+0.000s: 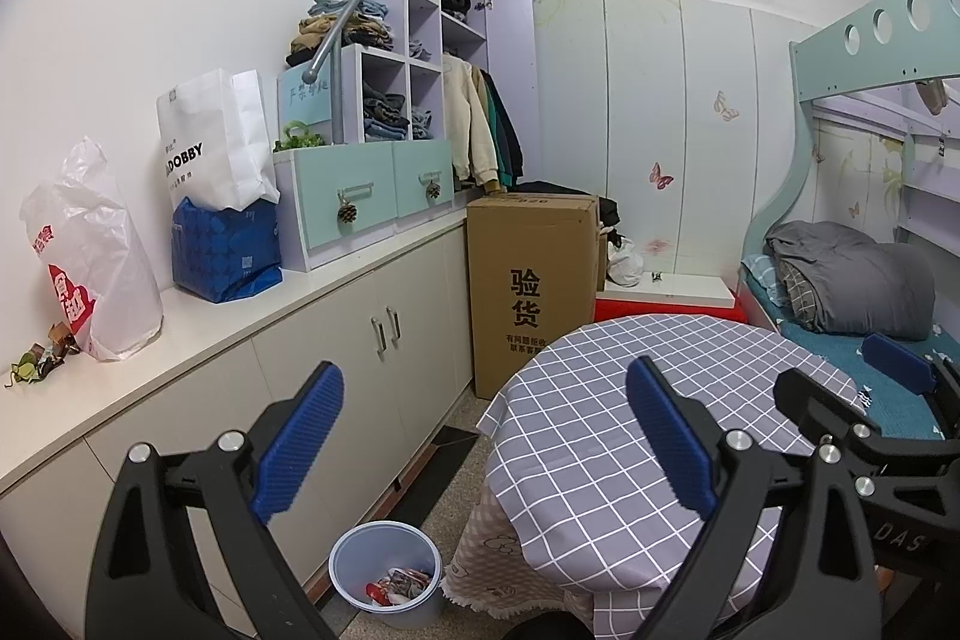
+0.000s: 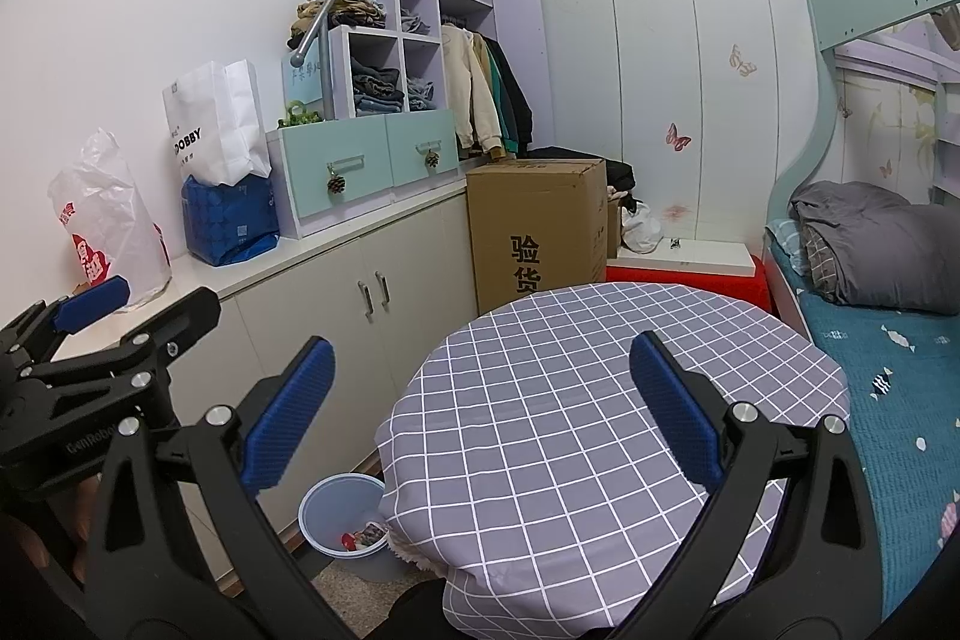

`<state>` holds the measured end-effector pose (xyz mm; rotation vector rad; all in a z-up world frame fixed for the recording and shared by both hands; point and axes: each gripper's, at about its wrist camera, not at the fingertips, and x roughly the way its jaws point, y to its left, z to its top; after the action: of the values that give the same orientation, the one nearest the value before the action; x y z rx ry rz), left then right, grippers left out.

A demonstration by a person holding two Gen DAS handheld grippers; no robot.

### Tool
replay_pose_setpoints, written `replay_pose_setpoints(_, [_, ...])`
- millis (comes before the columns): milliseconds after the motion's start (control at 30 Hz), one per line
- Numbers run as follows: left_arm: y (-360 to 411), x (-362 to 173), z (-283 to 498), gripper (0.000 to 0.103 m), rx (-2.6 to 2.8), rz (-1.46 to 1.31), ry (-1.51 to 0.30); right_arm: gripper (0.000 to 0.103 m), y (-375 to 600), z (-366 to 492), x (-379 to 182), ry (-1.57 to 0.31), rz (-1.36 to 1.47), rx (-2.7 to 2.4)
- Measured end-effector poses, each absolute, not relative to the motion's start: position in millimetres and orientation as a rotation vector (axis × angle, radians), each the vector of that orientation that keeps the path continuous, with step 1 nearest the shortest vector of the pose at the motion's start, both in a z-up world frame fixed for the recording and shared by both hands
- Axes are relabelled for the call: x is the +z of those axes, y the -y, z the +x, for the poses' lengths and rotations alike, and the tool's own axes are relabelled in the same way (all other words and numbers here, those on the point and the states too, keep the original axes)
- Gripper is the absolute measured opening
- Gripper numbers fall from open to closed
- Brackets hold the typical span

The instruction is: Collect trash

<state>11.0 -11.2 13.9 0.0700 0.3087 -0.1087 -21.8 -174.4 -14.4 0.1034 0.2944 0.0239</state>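
So the only loose trash (image 1: 42, 355) is seen far left on the white counter (image 1: 252, 316), beside the plastic bag (image 1: 90, 256), well apart from both jaws. The left gripper (image 1: 480, 436) is judged nearer; the right gripper (image 2: 480, 406) is held over the round table (image 2: 570, 400). Both jaws are spread wide, nothing gripped. The bin (image 1: 387, 574) is found on the floor, between counter and table, in a tight gap.

Round table (image 1: 600, 400) with grey checked cloth, cardboard box (image 1: 528, 280) beside white cabinets (image 1: 360, 340), bunk bed (image 1: 870, 280) right, bags (image 1: 222, 196) on counter.
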Motion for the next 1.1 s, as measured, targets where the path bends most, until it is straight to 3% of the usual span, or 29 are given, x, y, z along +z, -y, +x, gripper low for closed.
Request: replay_pose_setpoints(1100, [12.2, 12.8, 11.0, 0.093, -0.119, 0.075, -0.309, 0.097, 176.6, -22.7, -11.9, -0.301, 0.113, 0.030])
